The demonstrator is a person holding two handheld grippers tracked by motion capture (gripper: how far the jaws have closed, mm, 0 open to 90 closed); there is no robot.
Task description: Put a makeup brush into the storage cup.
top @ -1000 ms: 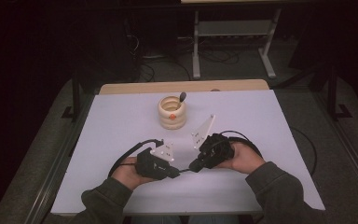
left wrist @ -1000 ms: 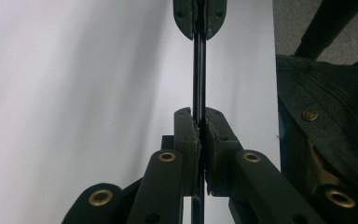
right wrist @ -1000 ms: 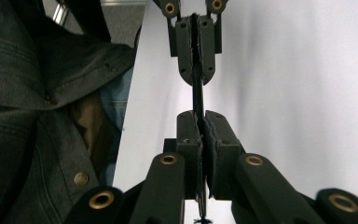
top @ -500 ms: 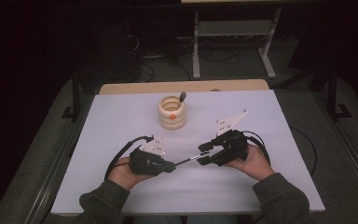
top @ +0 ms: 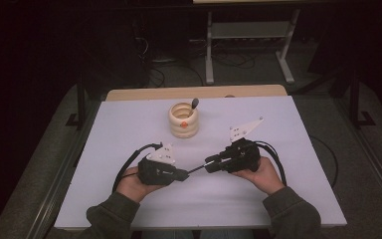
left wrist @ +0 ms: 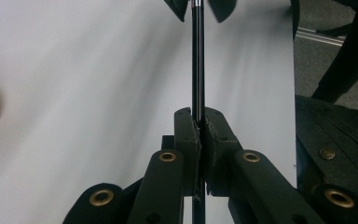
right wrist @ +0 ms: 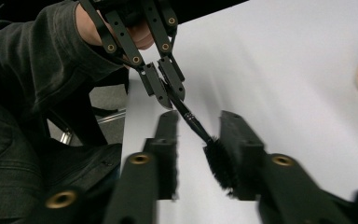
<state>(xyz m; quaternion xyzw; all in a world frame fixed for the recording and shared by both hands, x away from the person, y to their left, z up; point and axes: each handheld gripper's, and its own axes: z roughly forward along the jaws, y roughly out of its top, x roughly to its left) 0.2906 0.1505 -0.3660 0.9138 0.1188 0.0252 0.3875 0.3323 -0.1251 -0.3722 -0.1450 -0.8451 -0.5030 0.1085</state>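
A thin black brush spans the gap between the two grippers, low over the white table. My left gripper is shut on its slim handle; the same gripper appears in the right gripper view. My right gripper has the bristle end between its jaws. The bristles lie against one jaw, with a gap to the other. Those jaws have just been closing and do not clamp the brush. In the high view the left gripper and right gripper point at each other.
A cream ribbed holder stands mid-table behind the grippers, with a dark-tipped stick leaning out of it. Cables trail from both grippers. A wooden strip edges the far side of the table, and a metal stand sits on the floor beyond.
The right hand has drawn to the right, away from the left gripper, so a stretch of the brush now shows between the two. The left hand has stayed put.
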